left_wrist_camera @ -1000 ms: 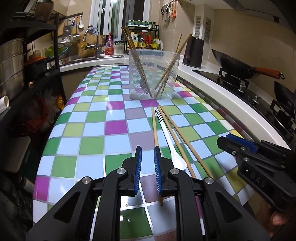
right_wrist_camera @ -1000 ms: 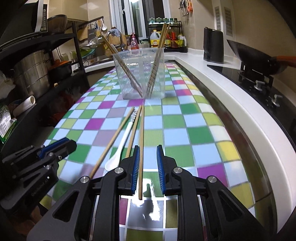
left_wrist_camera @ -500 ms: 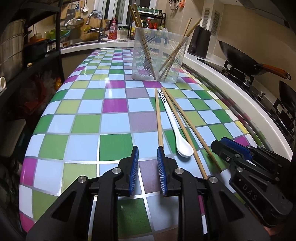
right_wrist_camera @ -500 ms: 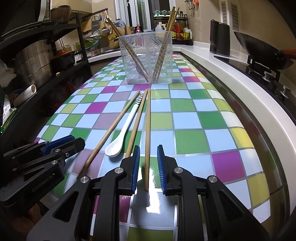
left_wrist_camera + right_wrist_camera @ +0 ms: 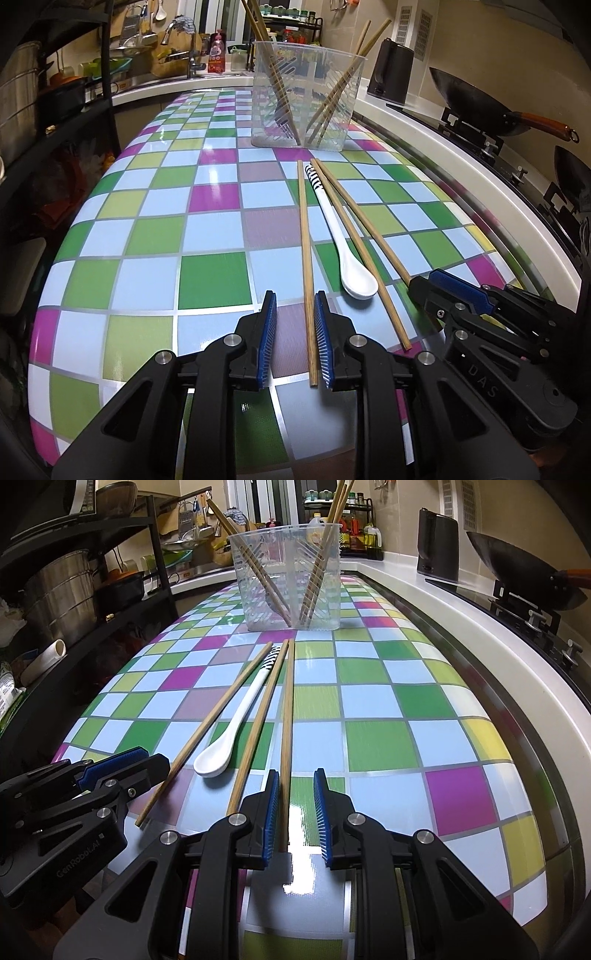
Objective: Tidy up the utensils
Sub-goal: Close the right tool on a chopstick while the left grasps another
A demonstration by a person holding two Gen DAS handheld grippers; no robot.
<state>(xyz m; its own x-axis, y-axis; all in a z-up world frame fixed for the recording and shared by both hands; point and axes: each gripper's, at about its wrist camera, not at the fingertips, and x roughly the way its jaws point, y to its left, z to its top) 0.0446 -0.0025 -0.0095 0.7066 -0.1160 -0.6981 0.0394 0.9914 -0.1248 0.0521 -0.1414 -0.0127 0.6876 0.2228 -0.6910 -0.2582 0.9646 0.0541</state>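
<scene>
Left wrist view: left gripper sits at lower centre, jaws spread a little. The left jaw figure rose early in the last second, so they have just been opening. The leftmost chopstick lies on the checkered table with its near end between the blue pads, just beside the right-hand pad; contact cannot be confirmed, and the stick lies flat, not lifted.

To its right lies a white spoon, bowl toward the camera, striped handle end pointing at the container. Right of the spoon are two more chopsticks, a middle chopstick and an outer chopstick. The right gripper shows at lower right, by the near end of the outer chopstick.

Right wrist view: right gripper at lower centre, jaws slightly spread. The outer chopstick runs between the pads, close against the left-hand pad, and lies on the table. The middle chopstick, spoon and leftmost chopstick fan out to the left. The left gripper is at lower left.

A clear plastic container stands upright at upper centre, beyond the far tips of the loose utensils. It holds chopsticks leaning to either side and a fork.
</scene>
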